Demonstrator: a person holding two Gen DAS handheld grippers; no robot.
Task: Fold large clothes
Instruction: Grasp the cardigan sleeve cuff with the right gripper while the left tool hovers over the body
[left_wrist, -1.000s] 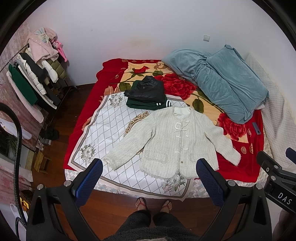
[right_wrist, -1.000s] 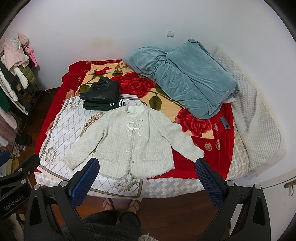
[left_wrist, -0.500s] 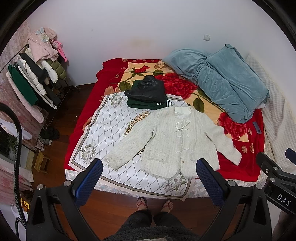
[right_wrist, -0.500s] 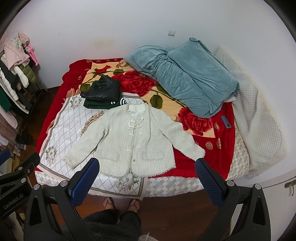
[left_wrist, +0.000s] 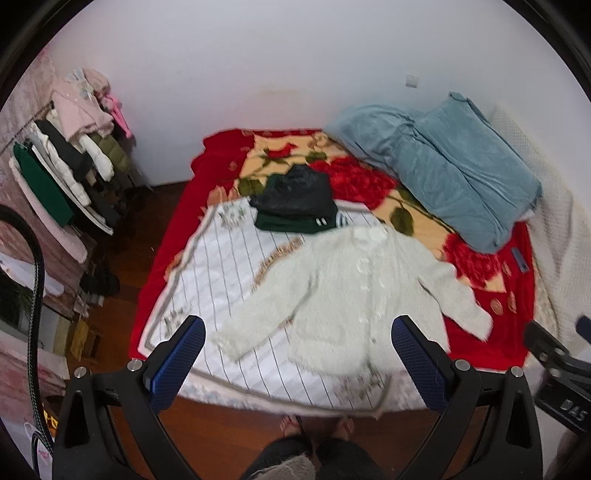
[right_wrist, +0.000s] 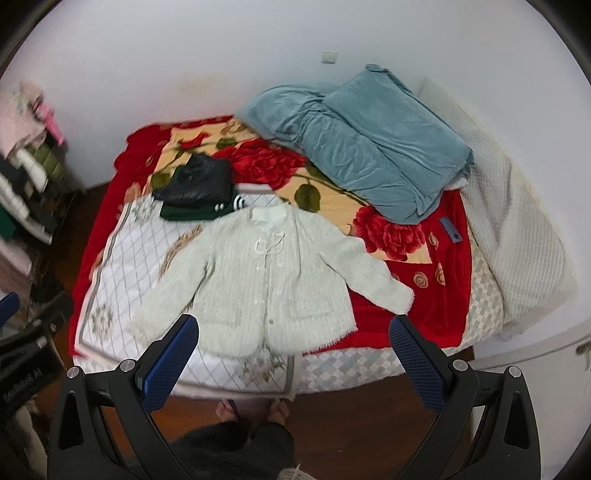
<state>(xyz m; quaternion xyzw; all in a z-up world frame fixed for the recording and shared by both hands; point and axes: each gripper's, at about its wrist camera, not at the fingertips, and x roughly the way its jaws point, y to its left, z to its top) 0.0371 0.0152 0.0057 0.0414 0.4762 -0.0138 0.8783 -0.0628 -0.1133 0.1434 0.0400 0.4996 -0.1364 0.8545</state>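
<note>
Left gripper (left_wrist: 295, 354): jaws wide, nothing held, high above bed's near edge. Right gripper (right_wrist: 293, 354): same, wide apart, empty, also up over near edge. Both apart from cloth.

Cardigan (right_wrist: 266, 273), cream, flat & face-up on bed, front closed, sleeves spread out to both sides, collar twd wall, hem twd near edge. Left part on white grid sheet (right_wrist: 125, 251), right sleeve on red rose blanket (right_wrist: 406, 321).

Just behind collar: folded pile (right_wrist: 195, 192), black on top of green w/ white stripes. Blue-grey quilt (right_wrist: 369, 147) bunched at back right by wall. White pad (right_wrist: 517, 240) along right side. Small blue item (right_wrist: 450, 229) on blanket near quilt, too small to tell.

Feet in sandals (right_wrist: 255, 410) on wood floor at bed's foot. Clothes rack (left_wrist: 66, 177) far left, full. Left view blurred.
</note>
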